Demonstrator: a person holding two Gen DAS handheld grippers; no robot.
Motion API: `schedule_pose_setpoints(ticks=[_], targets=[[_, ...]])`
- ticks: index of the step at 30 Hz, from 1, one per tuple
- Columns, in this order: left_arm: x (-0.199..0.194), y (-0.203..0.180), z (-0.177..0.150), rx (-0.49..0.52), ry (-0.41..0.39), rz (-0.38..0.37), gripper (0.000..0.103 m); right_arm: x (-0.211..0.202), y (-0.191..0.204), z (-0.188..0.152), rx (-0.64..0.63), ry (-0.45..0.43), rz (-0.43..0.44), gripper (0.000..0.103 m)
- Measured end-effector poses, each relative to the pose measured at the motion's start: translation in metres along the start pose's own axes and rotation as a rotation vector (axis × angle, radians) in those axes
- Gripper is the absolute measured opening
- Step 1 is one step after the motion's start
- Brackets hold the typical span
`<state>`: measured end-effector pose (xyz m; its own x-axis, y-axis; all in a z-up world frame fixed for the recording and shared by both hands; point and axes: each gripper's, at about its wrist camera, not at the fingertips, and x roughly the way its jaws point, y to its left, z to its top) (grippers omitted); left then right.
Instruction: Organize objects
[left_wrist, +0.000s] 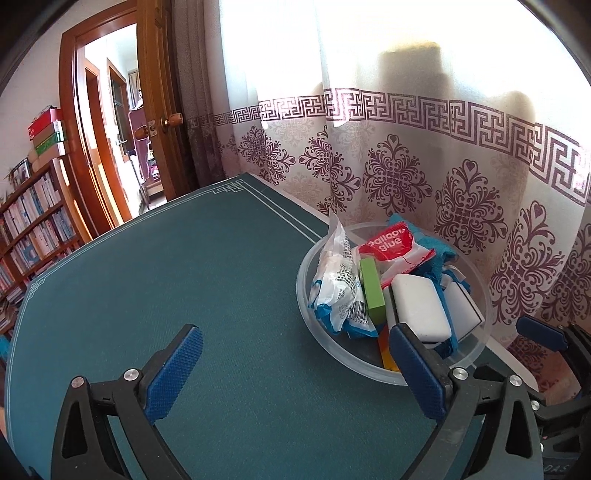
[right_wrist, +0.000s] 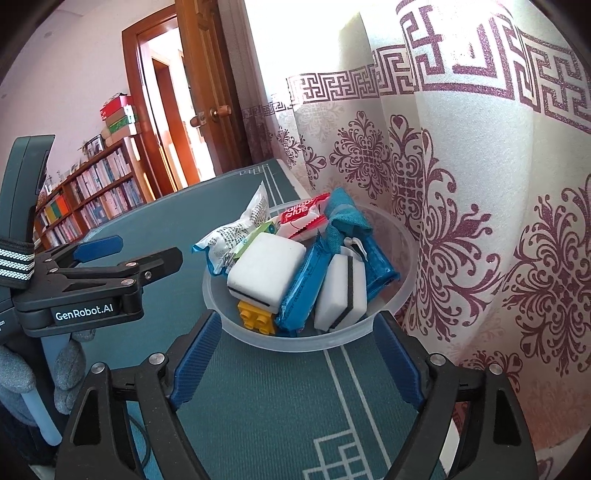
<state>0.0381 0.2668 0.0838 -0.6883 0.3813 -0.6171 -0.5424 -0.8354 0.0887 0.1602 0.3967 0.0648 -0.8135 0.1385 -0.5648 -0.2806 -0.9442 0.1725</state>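
Translucent bowl (right_wrist: 400, 236) beside curtain (right_wrist: 480, 184), bookshelf (right_wrist: 92, 192) beyond

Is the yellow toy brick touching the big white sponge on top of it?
Touching. In the right wrist view the white sponge lies directly on the yellow brick inside the bowl, with no gap showing between them.

Frosted plastic bowl (right_wrist: 400, 236), woven mat (left_wrist: 147, 277)

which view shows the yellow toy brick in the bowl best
The right wrist view: the yellow brick lies at the bowl's near wall with its studs showing. In the left wrist view only a yellow-orange sliver peeks from behind the left tongs' finger.
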Motion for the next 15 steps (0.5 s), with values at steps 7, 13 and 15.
schedule_pose_setpoints(ticks=[7,13,15], targets=[[-0.011,-0.005,-0.004,0.02,-0.026,0.019,0.103,-0.003,0.0,0.001,-0.017,-0.029,-0.048,0.096],[-0.017,-0.009,-0.007,0.023,-0.031,0.026,0.103,-0.004,0.001,0.001,-0.048,-0.053,-0.102,0.099],[-0.019,-0.009,-0.008,0.019,-0.031,0.039,0.103,-0.005,0.001,0.002,-0.062,-0.06,-0.115,0.099]])
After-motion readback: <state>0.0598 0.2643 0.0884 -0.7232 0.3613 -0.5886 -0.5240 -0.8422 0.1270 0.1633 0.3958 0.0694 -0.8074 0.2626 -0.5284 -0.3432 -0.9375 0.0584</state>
